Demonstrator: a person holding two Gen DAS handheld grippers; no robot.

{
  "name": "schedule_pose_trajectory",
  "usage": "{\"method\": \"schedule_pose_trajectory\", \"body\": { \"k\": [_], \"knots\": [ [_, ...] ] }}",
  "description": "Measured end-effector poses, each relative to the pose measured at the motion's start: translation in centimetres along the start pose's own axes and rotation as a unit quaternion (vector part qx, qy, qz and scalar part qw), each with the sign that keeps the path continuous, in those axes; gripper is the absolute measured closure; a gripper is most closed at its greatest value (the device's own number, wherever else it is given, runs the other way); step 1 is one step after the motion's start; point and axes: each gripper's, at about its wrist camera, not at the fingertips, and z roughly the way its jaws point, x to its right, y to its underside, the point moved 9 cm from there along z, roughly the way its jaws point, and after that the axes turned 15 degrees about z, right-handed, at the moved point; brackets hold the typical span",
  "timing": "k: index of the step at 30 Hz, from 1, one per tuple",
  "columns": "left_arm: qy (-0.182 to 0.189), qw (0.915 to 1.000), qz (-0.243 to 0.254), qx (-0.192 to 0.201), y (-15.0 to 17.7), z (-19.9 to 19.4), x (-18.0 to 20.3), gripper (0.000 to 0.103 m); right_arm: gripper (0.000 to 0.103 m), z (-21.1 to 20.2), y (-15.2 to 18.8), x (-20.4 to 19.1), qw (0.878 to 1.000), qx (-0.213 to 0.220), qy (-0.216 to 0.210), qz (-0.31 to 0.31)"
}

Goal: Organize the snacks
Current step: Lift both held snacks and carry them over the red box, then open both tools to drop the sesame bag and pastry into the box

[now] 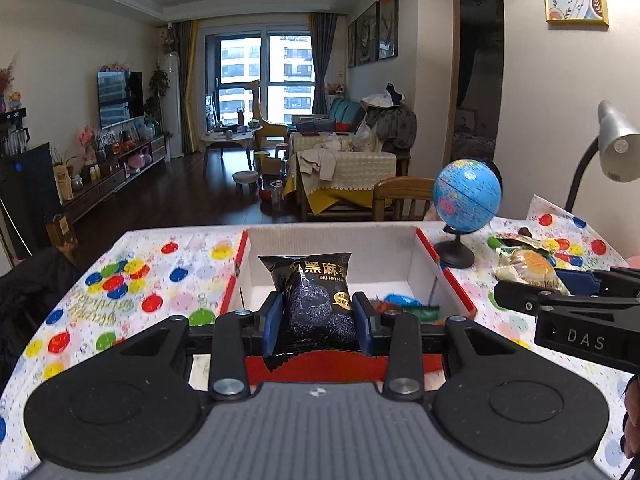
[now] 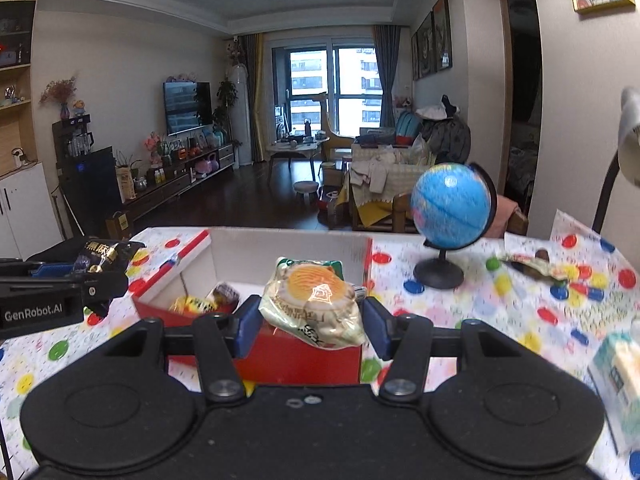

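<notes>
The left gripper [image 1: 319, 322] is closed on one black sesame snack packet [image 1: 316, 300], held upright with its long axis vertical and printed face toward the camera, just in front of the red-and-white box [image 1: 436, 264]. The right gripper [image 2: 310, 322] clamps one clear-wrapped round pastry [image 2: 316, 302], tilted with its face up, over the near wall of the same box. Several packets lie inside the box; one globe [image 1: 466, 196] stands just right of it, with more snacks [image 1: 516, 242] beyond.

Globe [image 1: 467, 195] on table [image 1: 168, 280] right of box [image 1: 436, 258] w/ snacks [image 2: 192, 305] inside.
</notes>
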Motion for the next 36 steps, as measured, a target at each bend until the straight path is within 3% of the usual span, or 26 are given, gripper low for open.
{"method": "schedule_pose_trajectory", "body": {
  "k": [12, 21, 36],
  "knots": [
    [-0.014, 0.9995, 0.008, -0.026, -1.6, 5.6, -1.5, 0.066, 0.049, 5.4, -2.0, -0.8, 1.0, 0.002, 0.011, -0.024],
    [-0.01, 0.9979, 0.015, -0.062, -1.3, 10.5, -2.1, 0.066, 0.049, 9.7, -1.4, 0.0, 0.999, -0.032, 0.007, -0.007],
    [-0.027, 0.9911, 0.026, -0.128, 0.7, 17.7, -2.5, 0.066, 0.049, 15.7, 1.0, 1.0, 0.995, -0.089, 0.036, 0.001]
  ]
}}
